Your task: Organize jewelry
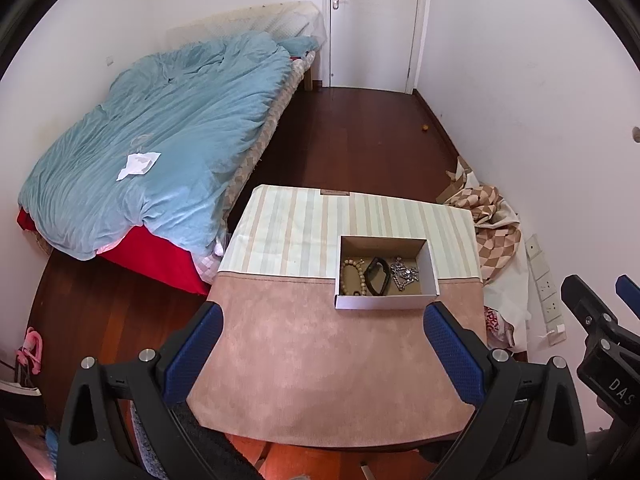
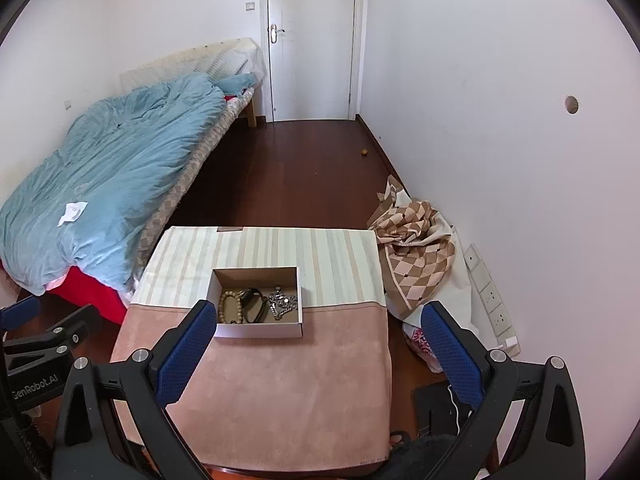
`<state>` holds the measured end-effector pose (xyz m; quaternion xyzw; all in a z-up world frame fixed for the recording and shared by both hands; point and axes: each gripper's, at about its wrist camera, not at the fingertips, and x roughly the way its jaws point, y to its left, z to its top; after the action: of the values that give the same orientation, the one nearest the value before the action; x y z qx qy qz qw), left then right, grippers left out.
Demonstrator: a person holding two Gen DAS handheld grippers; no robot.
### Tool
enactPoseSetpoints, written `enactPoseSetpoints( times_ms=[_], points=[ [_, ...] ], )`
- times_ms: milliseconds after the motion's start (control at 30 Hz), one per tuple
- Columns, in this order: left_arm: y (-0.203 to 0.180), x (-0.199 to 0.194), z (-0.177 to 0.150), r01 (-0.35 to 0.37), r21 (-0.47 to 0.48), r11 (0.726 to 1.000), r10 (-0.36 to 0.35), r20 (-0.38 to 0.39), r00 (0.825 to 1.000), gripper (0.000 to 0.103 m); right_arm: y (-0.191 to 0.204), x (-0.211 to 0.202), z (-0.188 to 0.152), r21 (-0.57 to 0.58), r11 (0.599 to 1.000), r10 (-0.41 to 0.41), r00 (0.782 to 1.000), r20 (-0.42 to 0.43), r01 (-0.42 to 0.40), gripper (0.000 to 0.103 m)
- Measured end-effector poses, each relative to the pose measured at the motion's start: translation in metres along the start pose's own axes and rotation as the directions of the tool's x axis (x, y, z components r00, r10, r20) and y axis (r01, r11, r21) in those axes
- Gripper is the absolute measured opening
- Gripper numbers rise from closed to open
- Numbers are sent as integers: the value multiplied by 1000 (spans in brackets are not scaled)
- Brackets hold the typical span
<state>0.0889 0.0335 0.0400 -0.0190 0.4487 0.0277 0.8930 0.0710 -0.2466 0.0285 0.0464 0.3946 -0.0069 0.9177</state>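
Observation:
A small open cardboard box [image 1: 387, 303] [image 2: 258, 330] stands on a cloth-covered table [image 1: 320, 360] [image 2: 280, 380]. Inside lie a wooden bead bracelet [image 1: 353, 274] [image 2: 229, 305], a black band [image 1: 378, 276] [image 2: 254, 304] and a silver chain [image 1: 405, 273] [image 2: 283, 302], side by side. My left gripper [image 1: 324, 314] hovers open above the pink front part of the table, short of the box. My right gripper [image 2: 320, 312] is open too, held above the table with the box near its left finger [image 2: 188, 356]. Neither holds anything.
A bed with a blue duvet [image 1: 152, 140] [image 2: 100, 168] fills the left side. A checked cloth heap [image 1: 494, 228] [image 2: 416, 252] and a power strip [image 1: 544, 280] [image 2: 490, 296] lie on the floor at the right wall. A white door [image 1: 372, 20] [image 2: 312, 40] stands shut at the back.

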Motion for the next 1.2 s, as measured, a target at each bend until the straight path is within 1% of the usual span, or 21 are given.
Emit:
enactPoseSetpoints(
  times_ms=[167, 367, 733, 1200],
  points=[
    [-4, 18, 12, -8, 12, 1000, 8, -19, 1000, 102, 3, 25, 9, -2, 1000, -1, 999, -41, 1, 103],
    [-5, 31, 18, -18, 16, 1000, 19, -34, 999, 102, 5, 49, 12, -6, 1000, -8, 996, -87, 7, 103],
    [-5, 42, 17, -8, 14, 1000, 9, -66, 998, 102, 8, 60, 12, -23, 1000, -15, 993, -113, 12, 103],
    [-6, 41, 15, -6, 10, 1000, 7, -70, 998, 102, 8, 59, 11, -21, 1000, -7, 993, -116, 4, 103]
  ],
)
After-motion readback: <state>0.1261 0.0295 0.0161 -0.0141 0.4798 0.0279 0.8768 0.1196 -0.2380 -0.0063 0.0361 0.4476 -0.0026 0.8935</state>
